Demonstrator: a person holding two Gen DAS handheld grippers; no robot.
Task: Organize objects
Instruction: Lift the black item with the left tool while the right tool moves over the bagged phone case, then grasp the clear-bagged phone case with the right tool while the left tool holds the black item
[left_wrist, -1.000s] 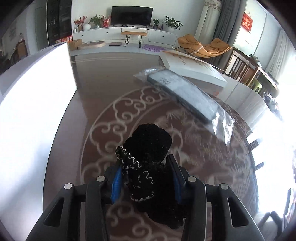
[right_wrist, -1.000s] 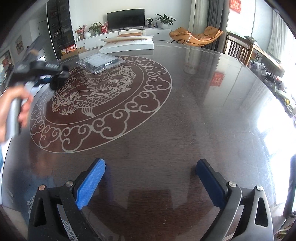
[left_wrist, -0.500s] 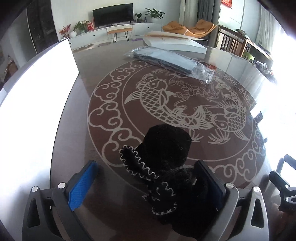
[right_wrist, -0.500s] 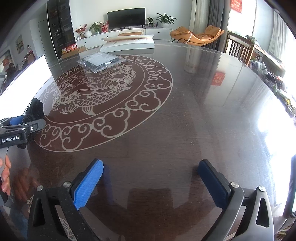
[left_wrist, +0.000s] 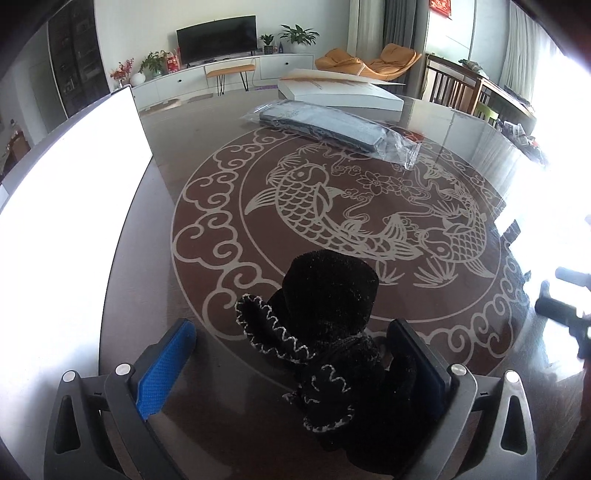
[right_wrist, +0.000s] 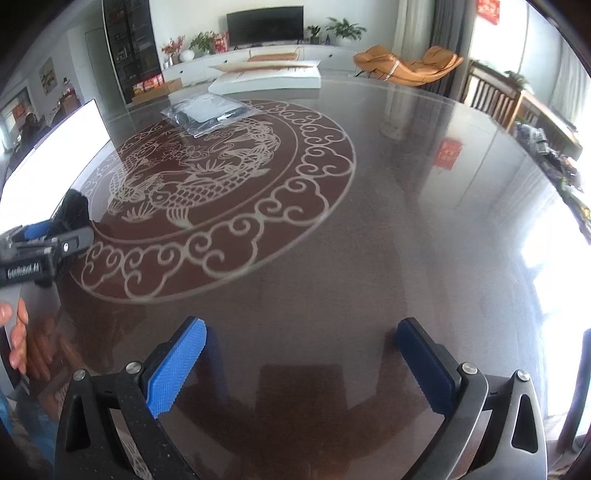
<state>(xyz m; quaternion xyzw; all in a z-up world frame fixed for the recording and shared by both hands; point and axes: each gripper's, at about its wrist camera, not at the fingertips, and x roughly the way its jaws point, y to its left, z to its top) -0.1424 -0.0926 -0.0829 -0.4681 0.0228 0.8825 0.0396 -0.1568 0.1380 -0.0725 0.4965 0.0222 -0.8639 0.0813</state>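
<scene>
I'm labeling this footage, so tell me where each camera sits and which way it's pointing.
Left wrist: on the left gripper, just above the table, looking across black knitted gloves between its open fingers toward the TV wall.
Right wrist: on the right gripper, over bare tabletop, facing the same wall; the person's left hand shows.
Shared: gloves, bagged item, white box.
</scene>
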